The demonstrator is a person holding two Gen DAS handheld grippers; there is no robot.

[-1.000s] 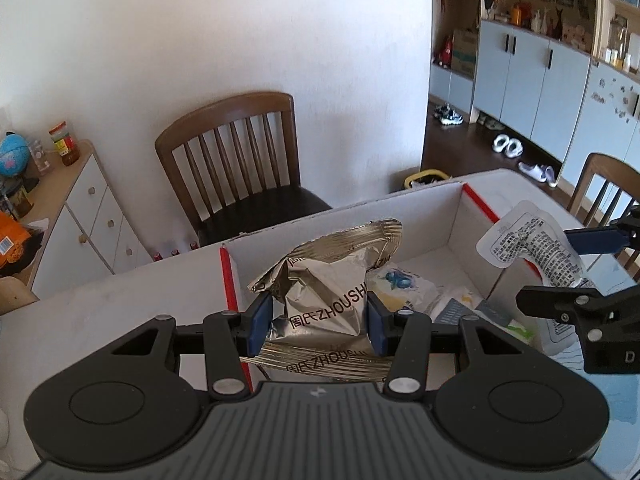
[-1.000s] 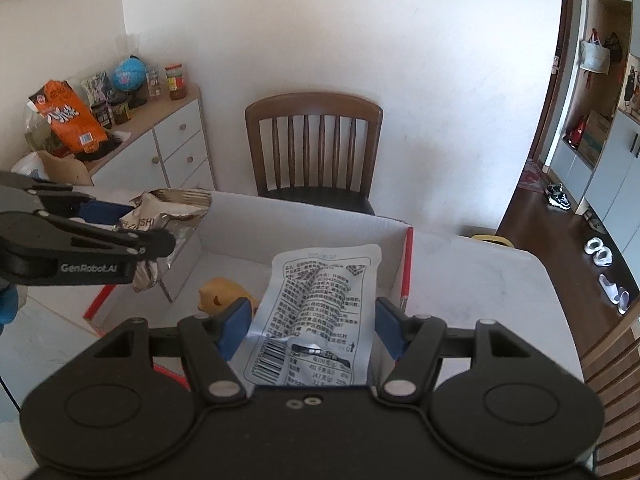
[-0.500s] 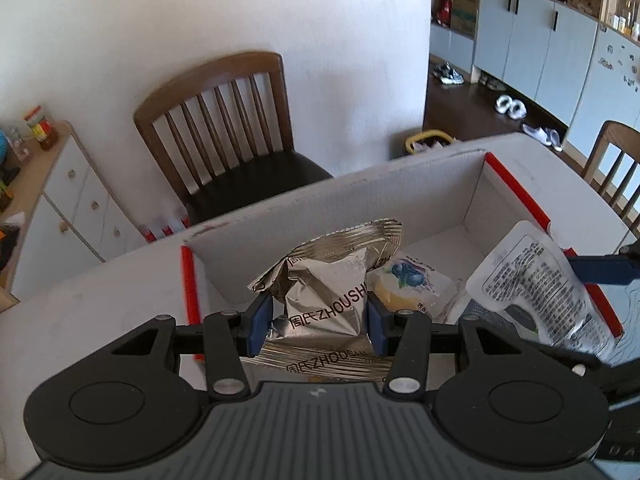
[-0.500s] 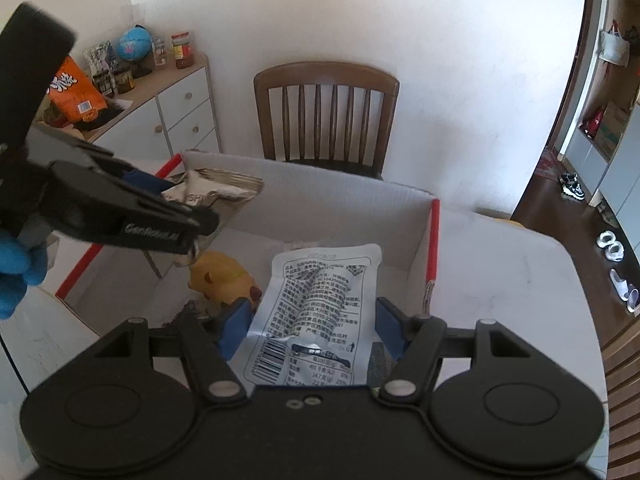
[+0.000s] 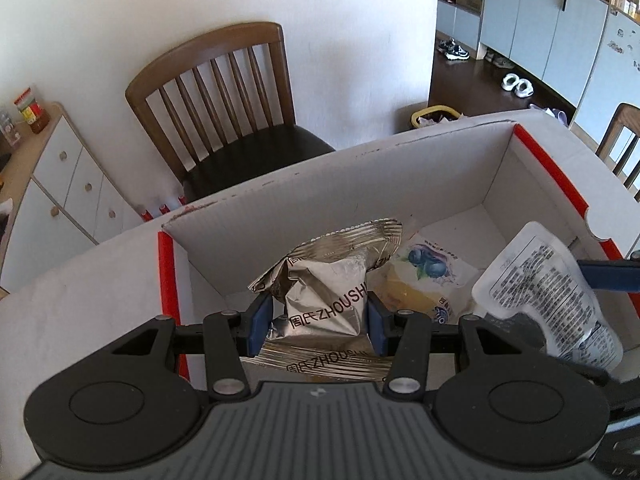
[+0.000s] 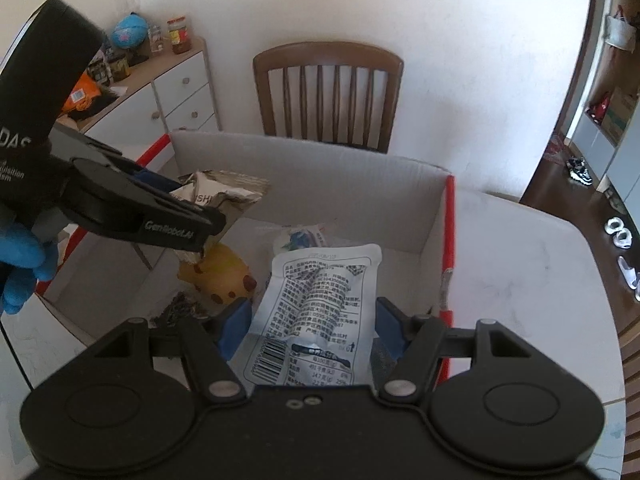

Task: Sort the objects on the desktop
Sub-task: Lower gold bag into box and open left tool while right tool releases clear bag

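Note:
My left gripper [image 5: 318,316] is shut on a crumpled silver foil snack bag [image 5: 328,280] and holds it over the left part of an open white cardboard box [image 5: 360,184] with red edges. My right gripper [image 6: 314,320] is shut on a white printed pouch [image 6: 320,296], held over the right part of the same box [image 6: 320,184]. The right wrist view shows the left gripper [image 6: 208,216] with the silver bag [image 6: 228,192] at the left. The pouch [image 5: 548,292] also shows at the right of the left wrist view.
Inside the box lie a blueberry-print packet [image 5: 428,268] and a yellow plush toy [image 6: 224,284]. A wooden chair [image 6: 328,92] stands behind the box, a white dresser [image 6: 176,96] with clutter at the left. A blue-gloved hand [image 6: 20,264] holds the left gripper. White table [image 6: 520,272].
Both grippers have sunk toward the box with their packets still held. The box looms larger, and its inside shows more.

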